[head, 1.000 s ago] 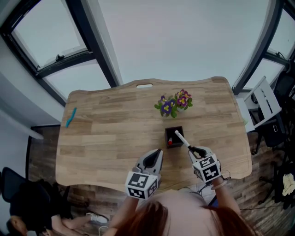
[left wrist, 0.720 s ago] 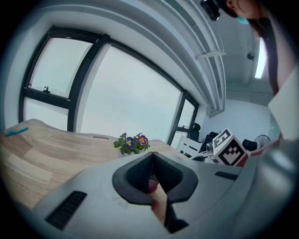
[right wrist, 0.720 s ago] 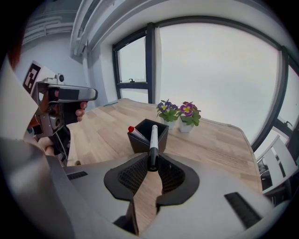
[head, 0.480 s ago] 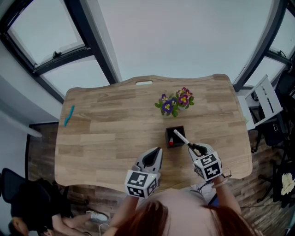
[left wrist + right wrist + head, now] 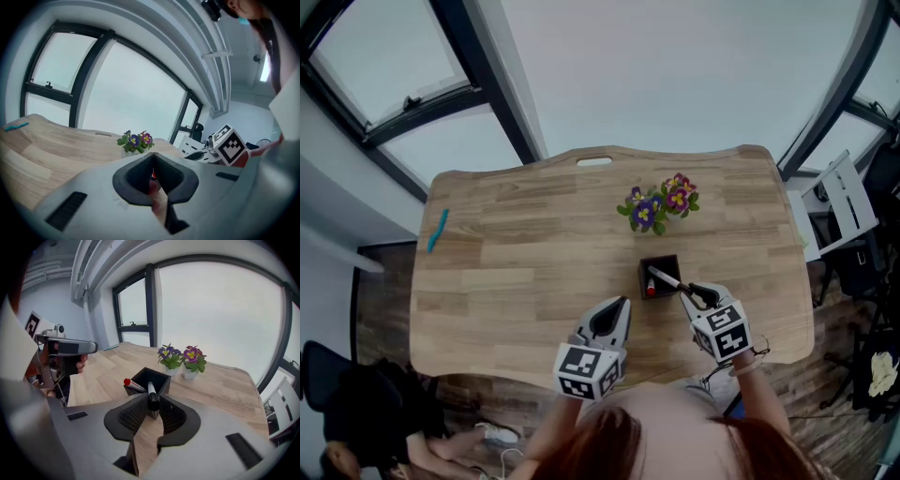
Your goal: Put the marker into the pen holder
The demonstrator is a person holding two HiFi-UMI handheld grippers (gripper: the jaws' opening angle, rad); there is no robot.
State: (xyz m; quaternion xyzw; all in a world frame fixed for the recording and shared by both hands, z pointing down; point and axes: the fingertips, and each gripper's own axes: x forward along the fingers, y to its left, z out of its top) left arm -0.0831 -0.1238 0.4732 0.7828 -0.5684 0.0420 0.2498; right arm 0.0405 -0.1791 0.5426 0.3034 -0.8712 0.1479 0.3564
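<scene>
A black square pen holder [image 5: 662,262] [image 5: 163,377] stands on the wooden table [image 5: 516,262], with a red-capped marker [image 5: 650,289] [image 5: 133,385] leaning inside. My right gripper [image 5: 692,292] [image 5: 153,405] is just right of it, shut on a white marker [image 5: 664,278] [image 5: 151,390] by its black cap. The marker's white end slants down over the holder's opening. The jaws have just been opening a little, with the cap still between the pads. My left gripper [image 5: 622,305] [image 5: 153,155] hovers near the table's front edge, left of the holder, shut and empty.
Two small pots of purple and pink flowers [image 5: 659,208] [image 5: 180,359] stand just behind the holder. A teal object [image 5: 437,231] [image 5: 16,125] lies at the table's far left edge. A white chair [image 5: 839,211] is off the table's right side.
The white marker has tipped lower, and its free end now reaches into the holder's opening. The right gripper has shifted slightly. The left gripper has hardly moved.
</scene>
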